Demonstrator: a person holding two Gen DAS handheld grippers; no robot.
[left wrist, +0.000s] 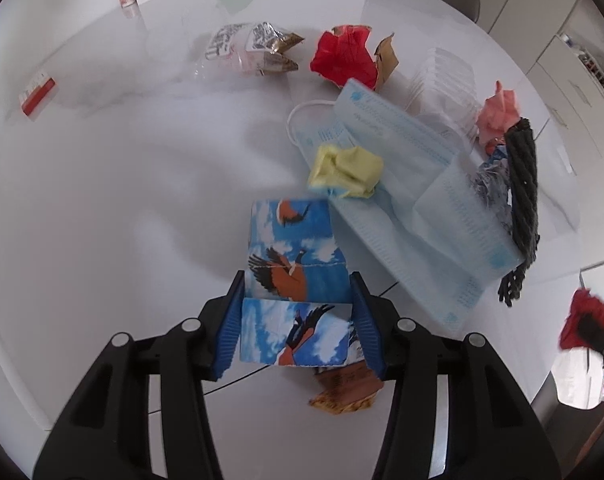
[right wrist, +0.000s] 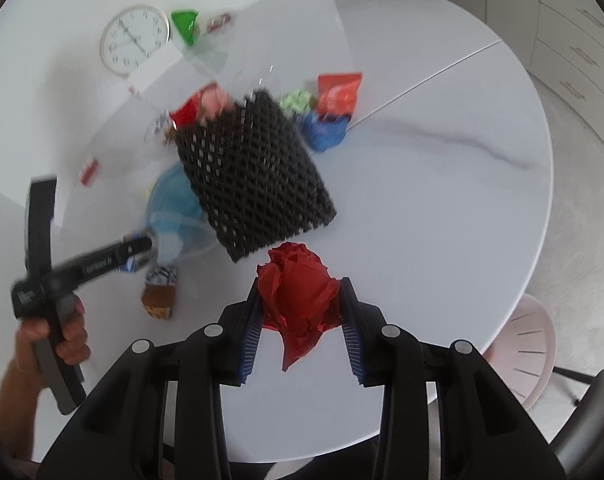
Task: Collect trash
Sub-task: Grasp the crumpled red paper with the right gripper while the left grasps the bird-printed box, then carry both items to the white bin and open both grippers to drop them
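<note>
In the left wrist view my left gripper points down at the white table. Its blue pads press both sides of a folded blue bird-print packet that lies there. A brown wrapper shows under the packet. Beside it lie a yellow paper ball on a pale blue face mask, a red paper ball and a black foam mesh. In the right wrist view my right gripper is shut on a crumpled red paper, held above the table.
A snack wrapper, a clear plastic cup and pink paper lie further back. A wall clock, green wrapper, red packet and blue wrapper lie across the table. A pink stool stands beside its edge.
</note>
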